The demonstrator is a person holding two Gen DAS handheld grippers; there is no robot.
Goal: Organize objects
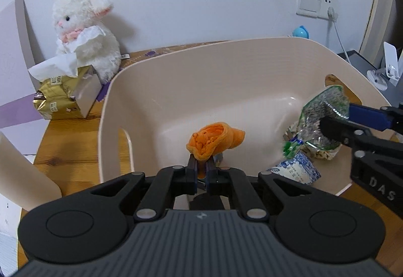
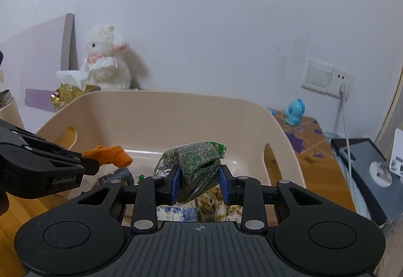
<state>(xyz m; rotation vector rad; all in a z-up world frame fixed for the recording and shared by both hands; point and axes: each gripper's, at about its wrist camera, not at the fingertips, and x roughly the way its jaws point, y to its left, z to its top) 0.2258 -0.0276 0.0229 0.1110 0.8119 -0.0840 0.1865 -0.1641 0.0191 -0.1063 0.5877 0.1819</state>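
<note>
Left gripper [image 1: 200, 167]: clamped on the orange cloth [image 1: 214, 139], soft and light, above the beige basket [image 1: 110, 90].
Right gripper [image 2: 200, 182]: pinching a crinkly seed bag [image 2: 195, 160] mid-body; slippery film, over the basket.

A white plush bunny [image 1: 85, 32] sits against the wall behind a gold tissue pack [image 1: 60, 98] on the wooden bench [image 1: 63, 151]. A small blue toy [image 2: 294, 110] stands below the wall switch [image 2: 325, 76].

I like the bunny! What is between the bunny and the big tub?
A gold tissue pack with white tissue sticking out sits between the bunny and the tub, clearest in the left wrist view.
</note>
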